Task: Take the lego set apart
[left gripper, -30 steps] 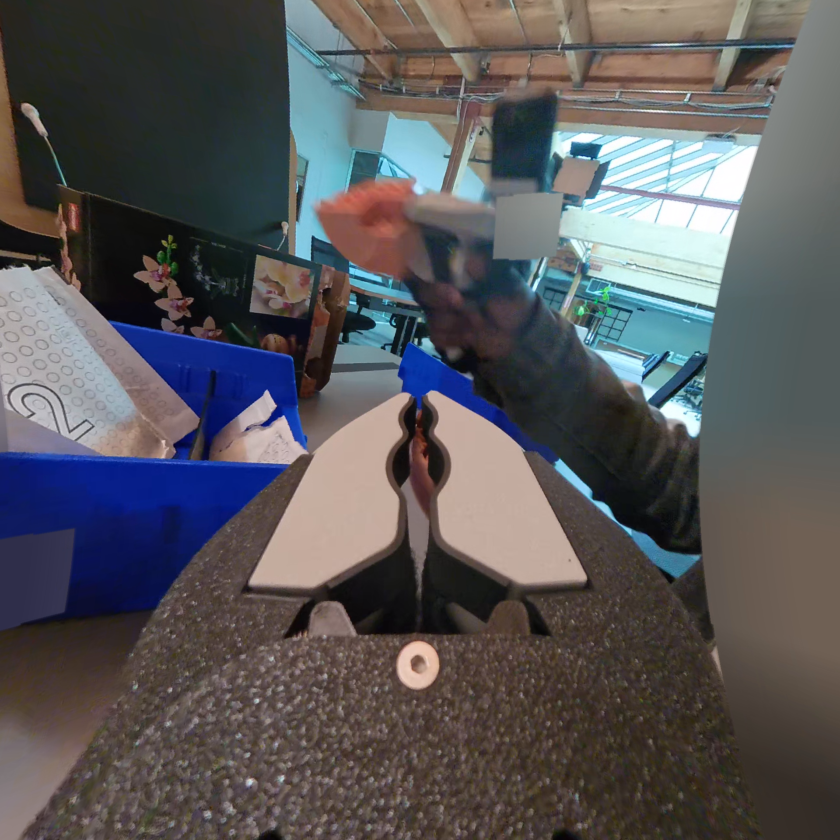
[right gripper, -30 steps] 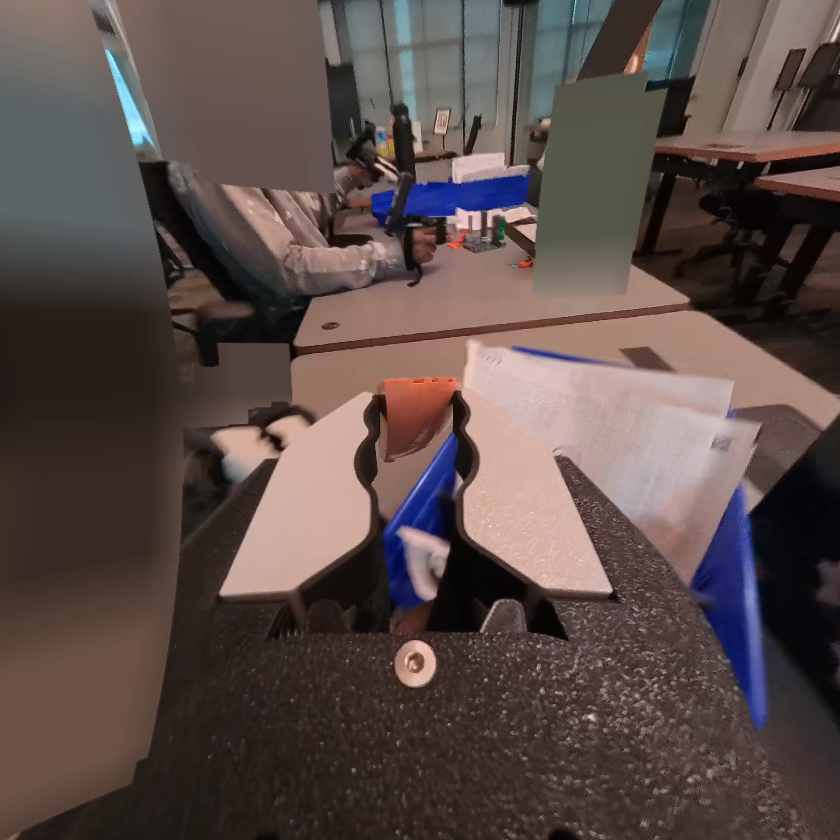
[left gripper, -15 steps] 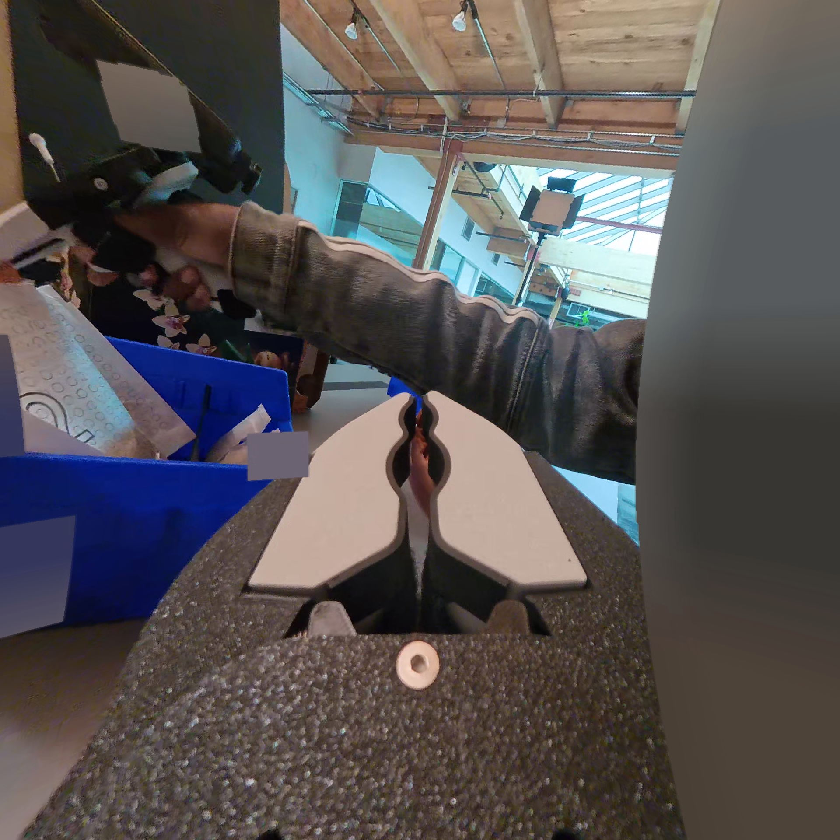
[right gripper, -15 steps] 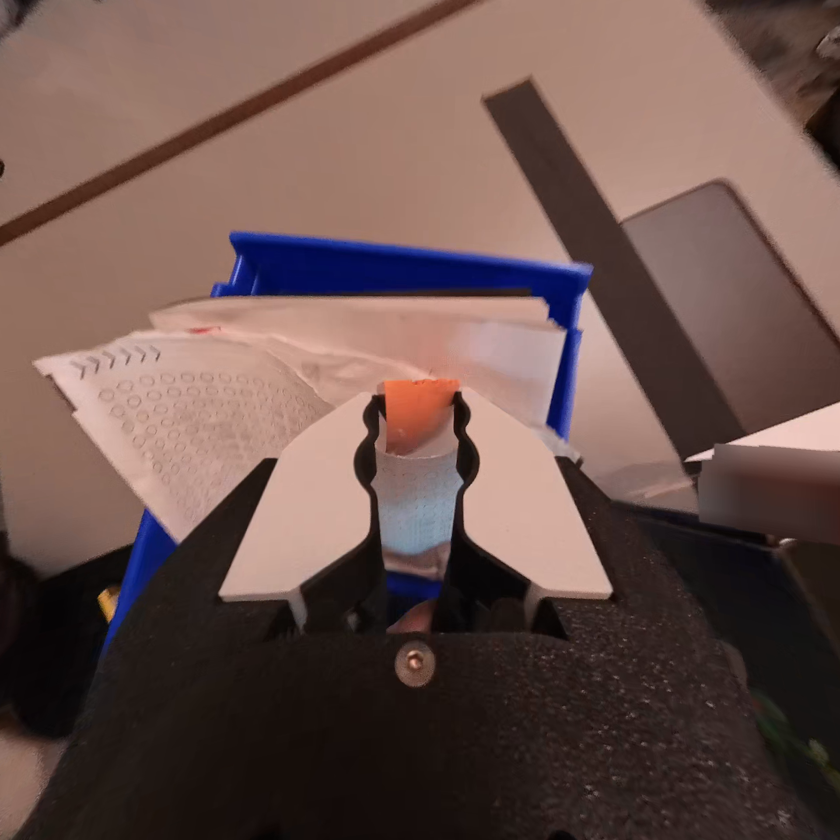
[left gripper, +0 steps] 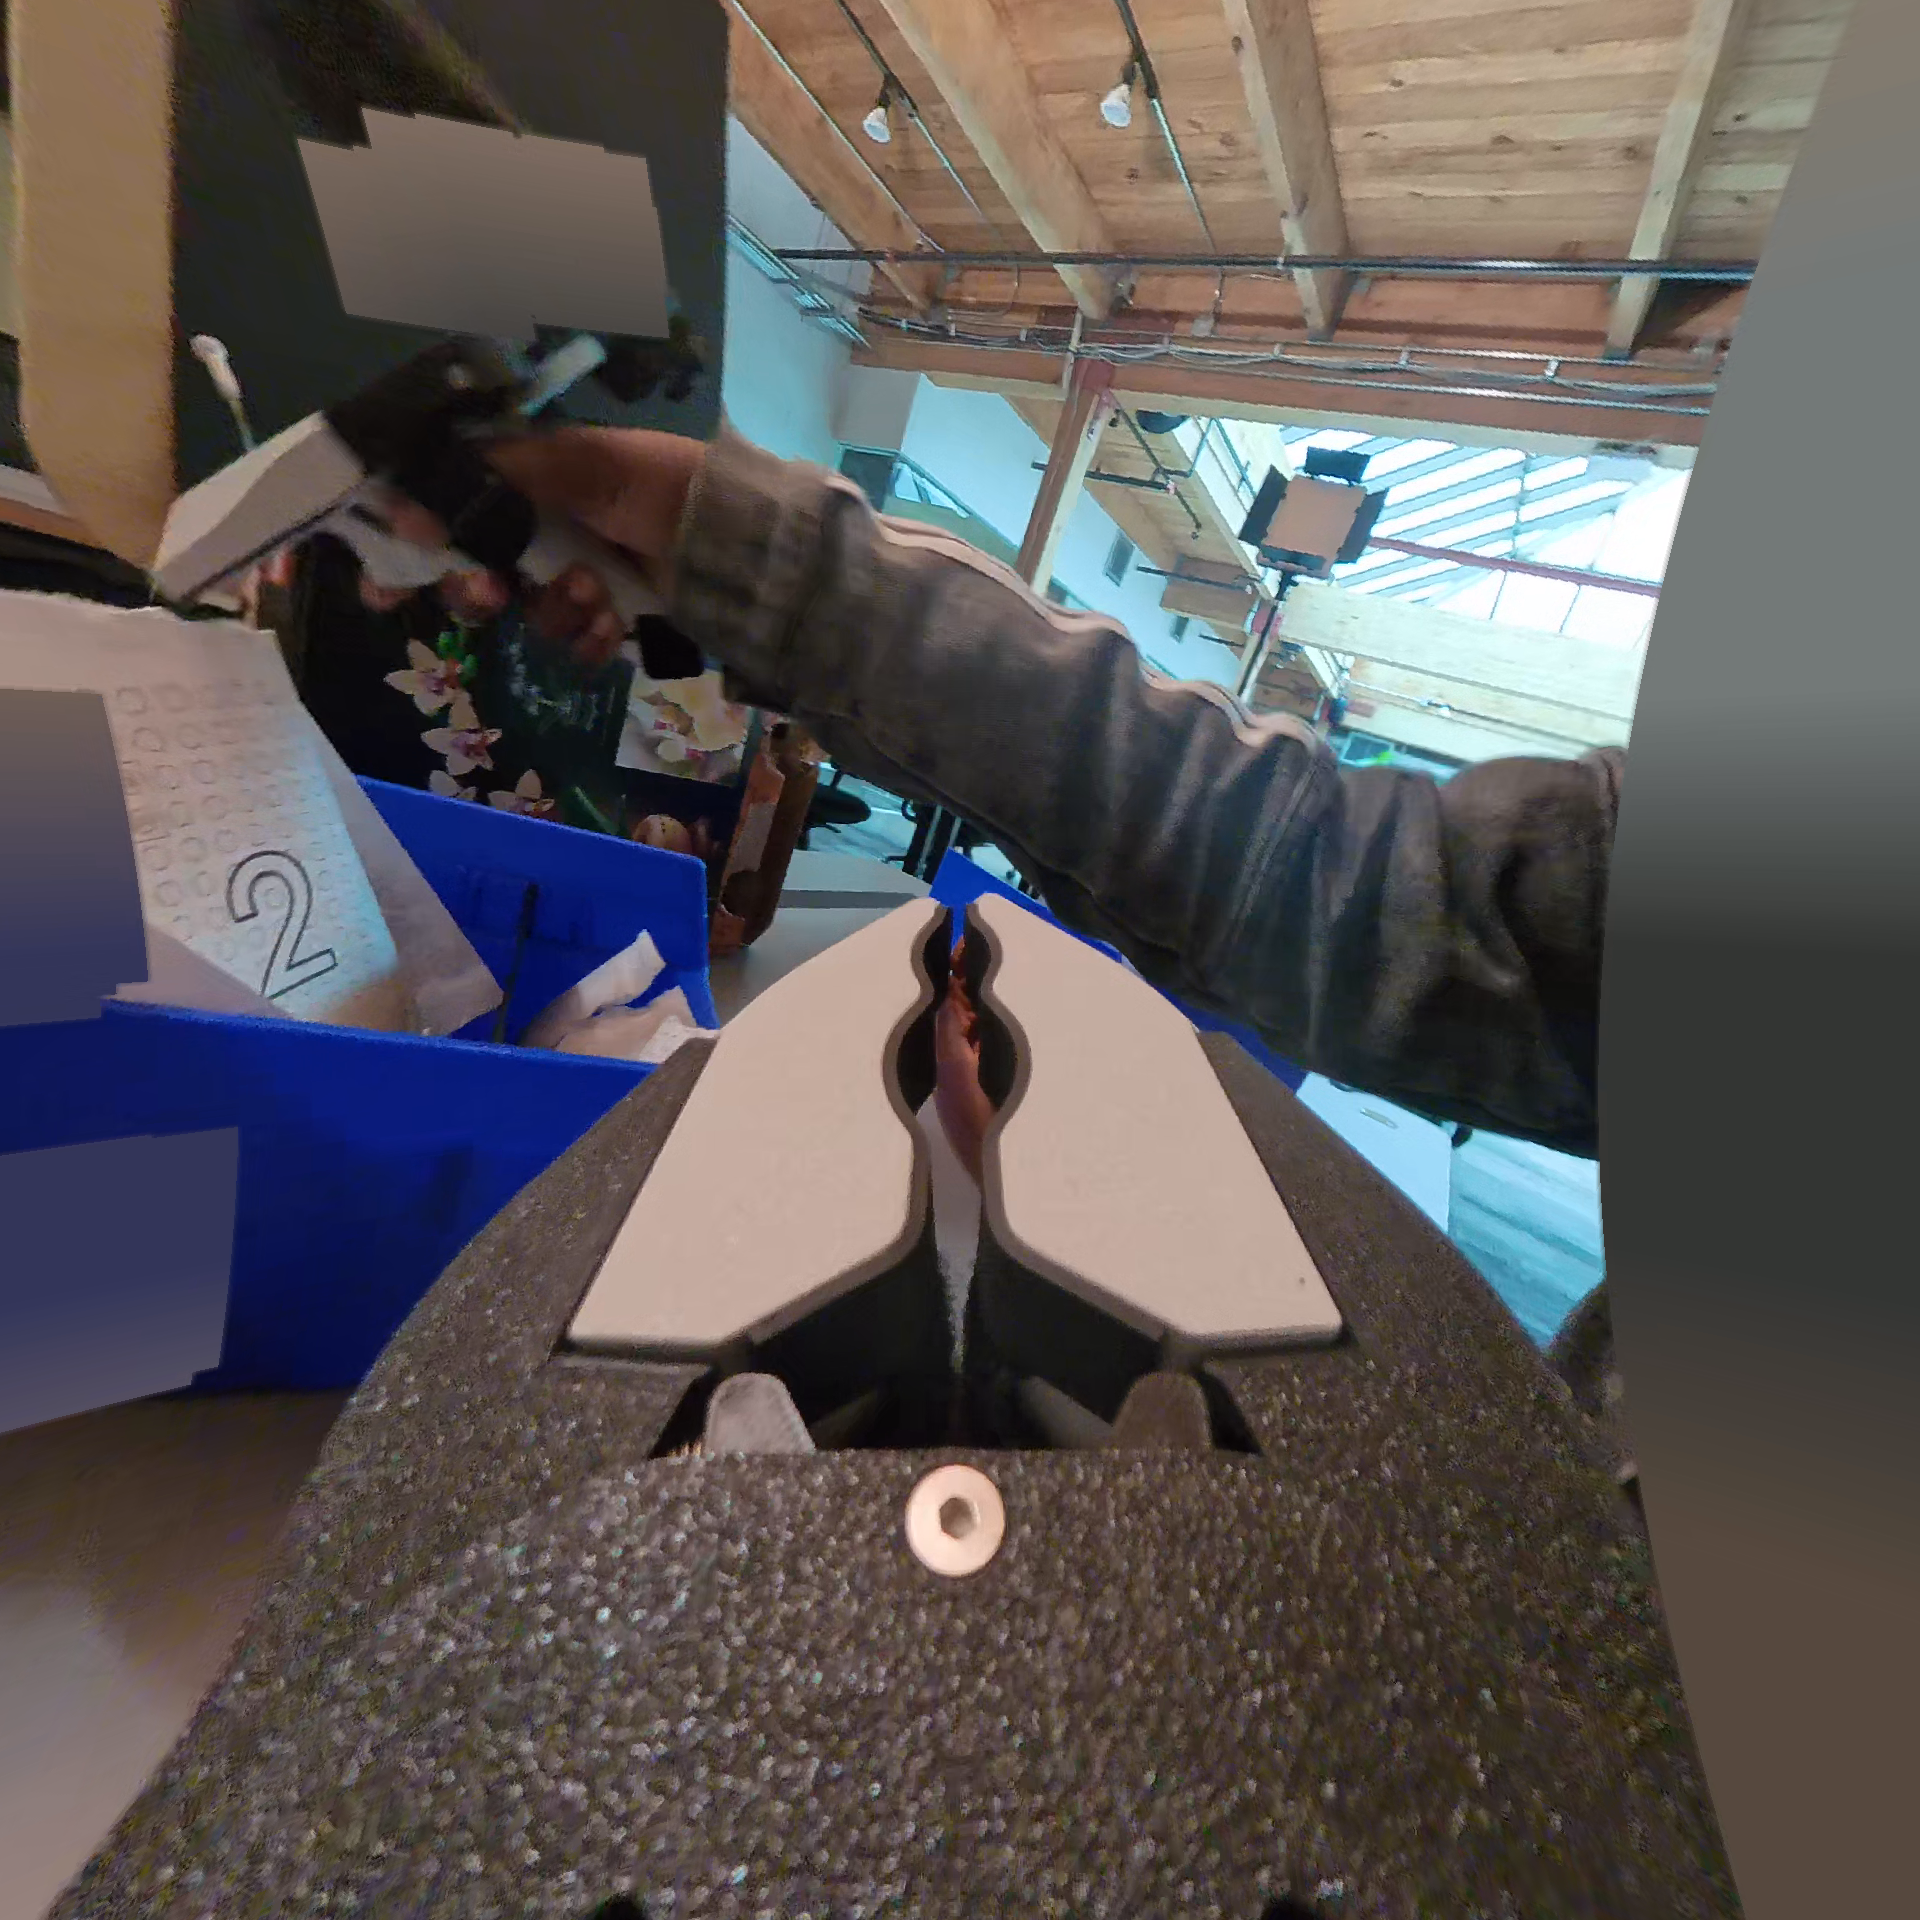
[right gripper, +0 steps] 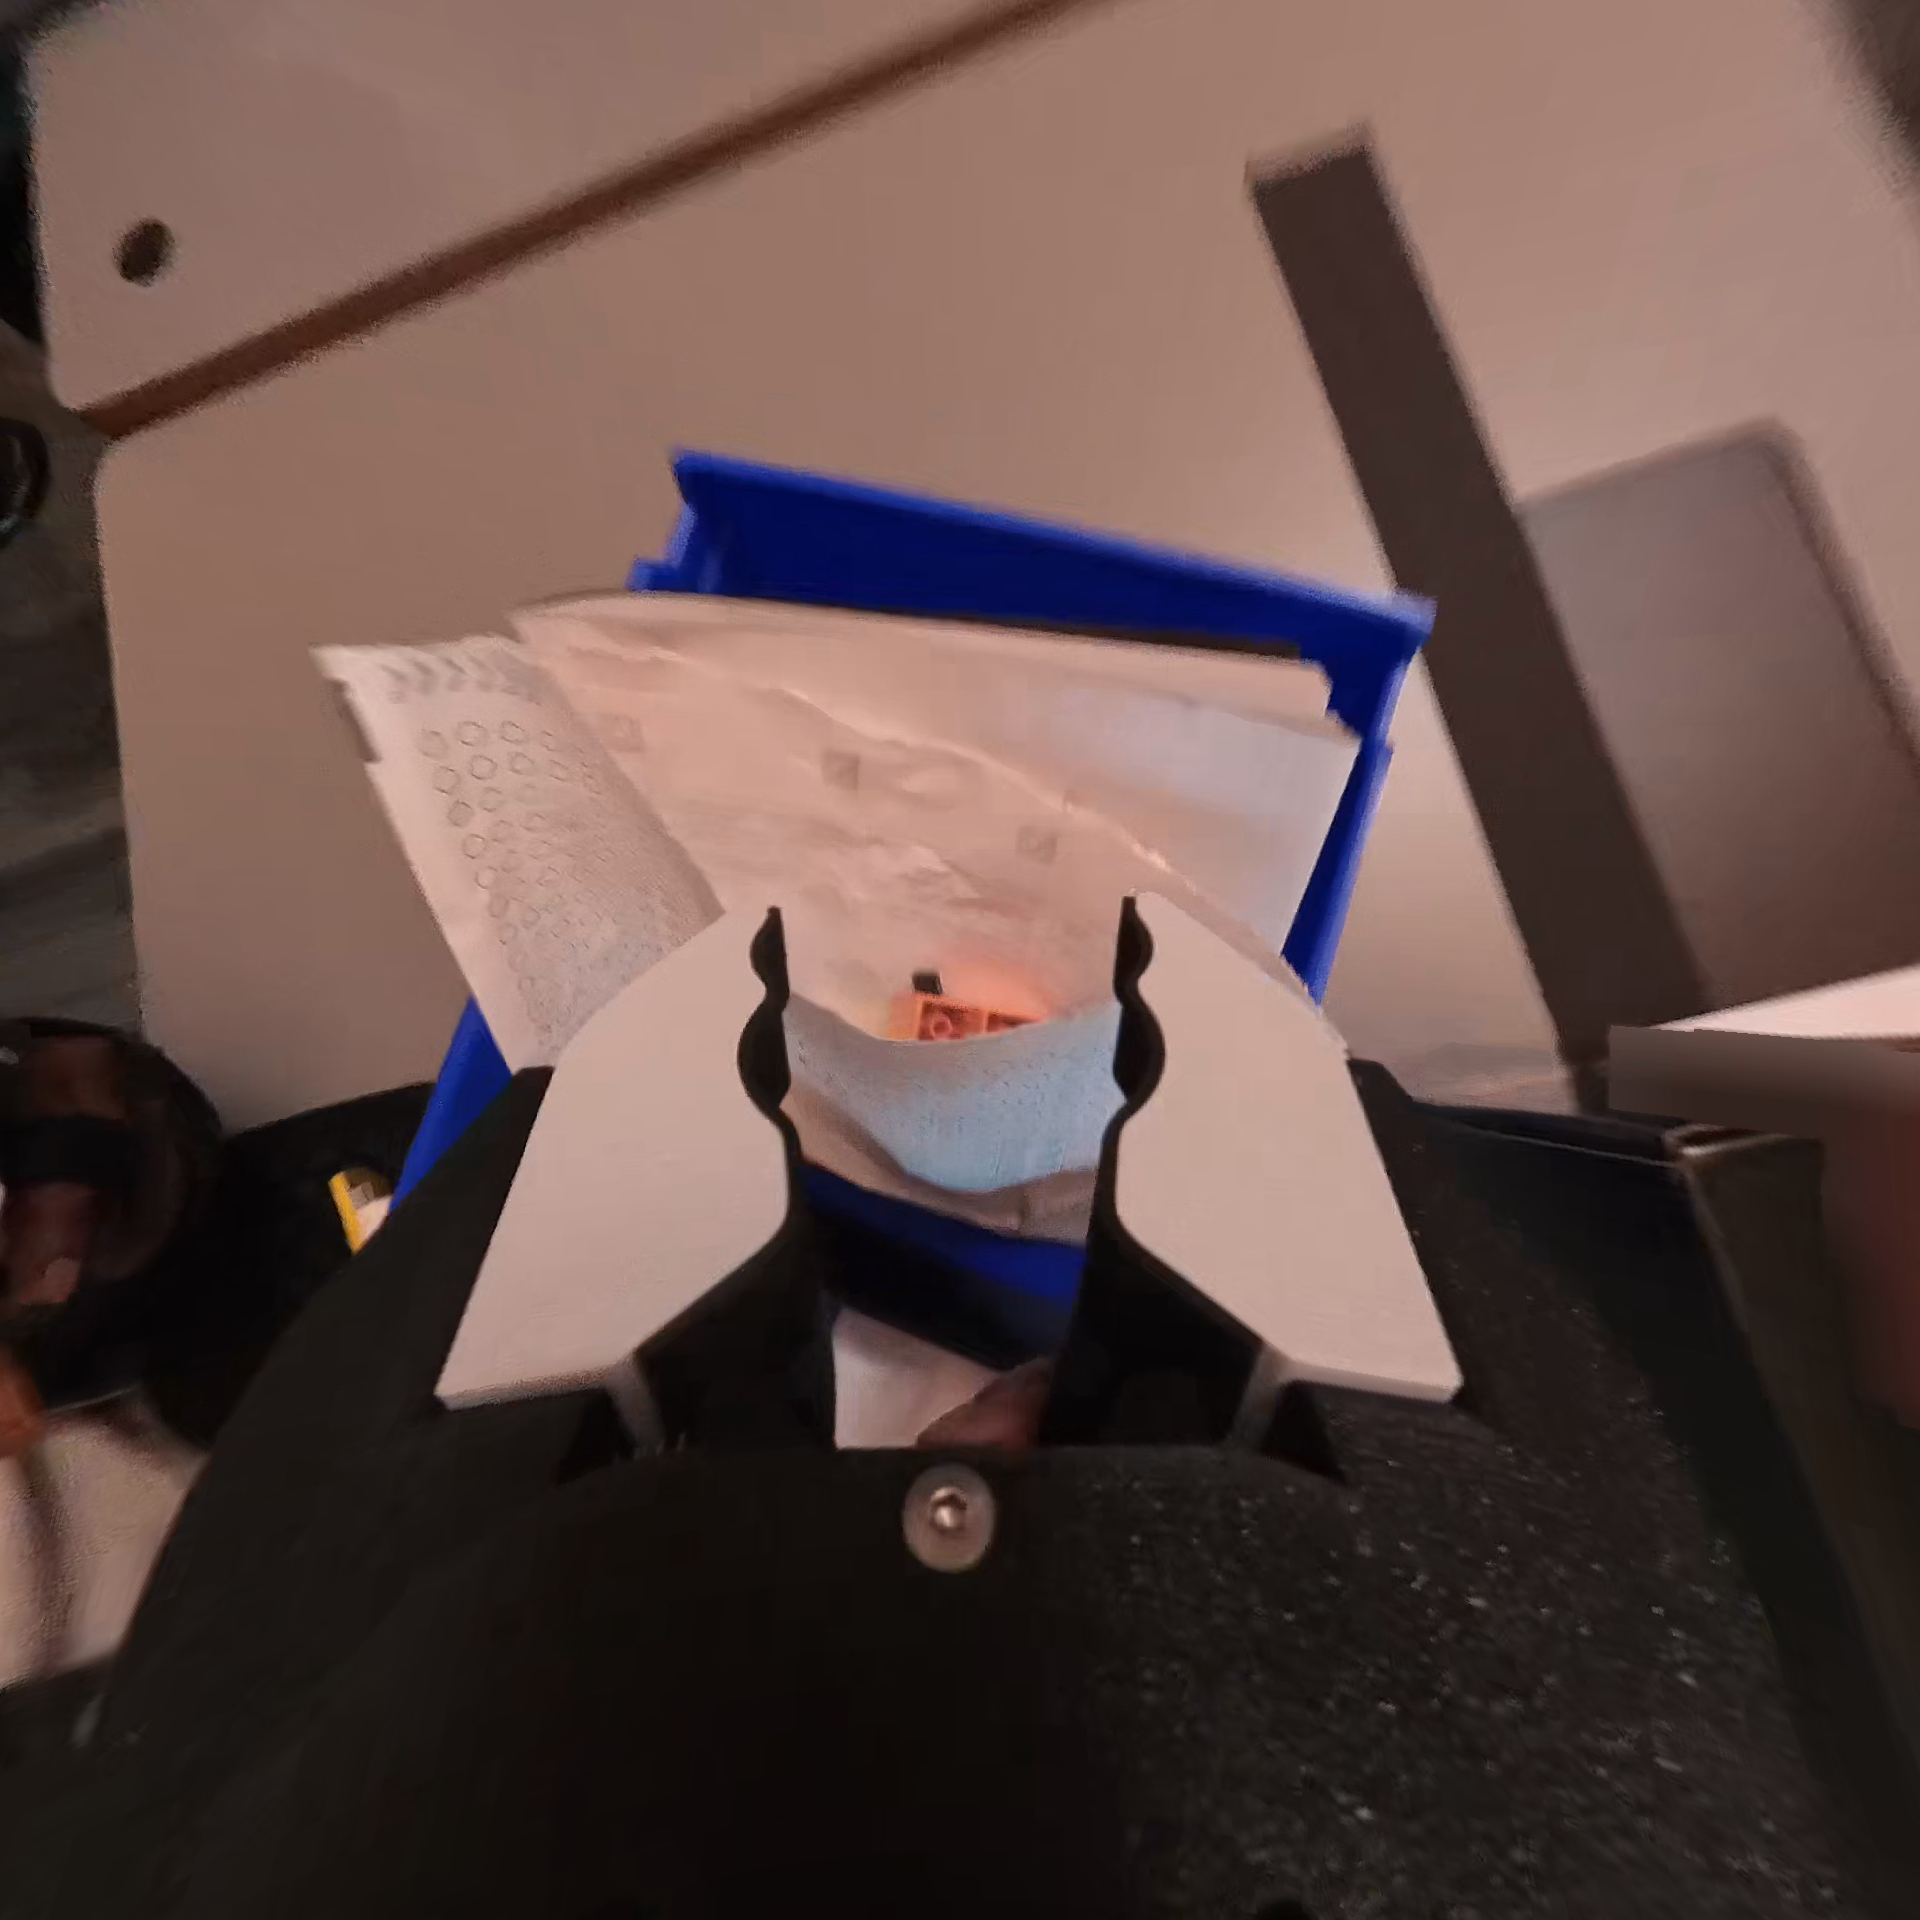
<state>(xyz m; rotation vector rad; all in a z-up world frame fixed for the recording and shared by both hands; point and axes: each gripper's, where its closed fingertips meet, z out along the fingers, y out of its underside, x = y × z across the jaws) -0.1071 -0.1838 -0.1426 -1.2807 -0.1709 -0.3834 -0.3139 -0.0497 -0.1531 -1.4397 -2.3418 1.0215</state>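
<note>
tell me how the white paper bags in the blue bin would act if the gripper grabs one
The paper bags look thin and creased, so probably floppy and light. They lean loosely out of the blue bin, so pulling one would likely shift its neighbours.

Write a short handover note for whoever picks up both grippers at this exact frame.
Right gripper: open, empty, poised over the blue bin.
Left gripper: shut on a reddish-brown piece, beside the same bin.
An orange lego piece lies in an open paper bag standing in the bin; that drop looks done.
Left to do: the piece in the left gripper probably goes in next. The rest of the set is out of view, so I cannot tell how much remains.
</note>
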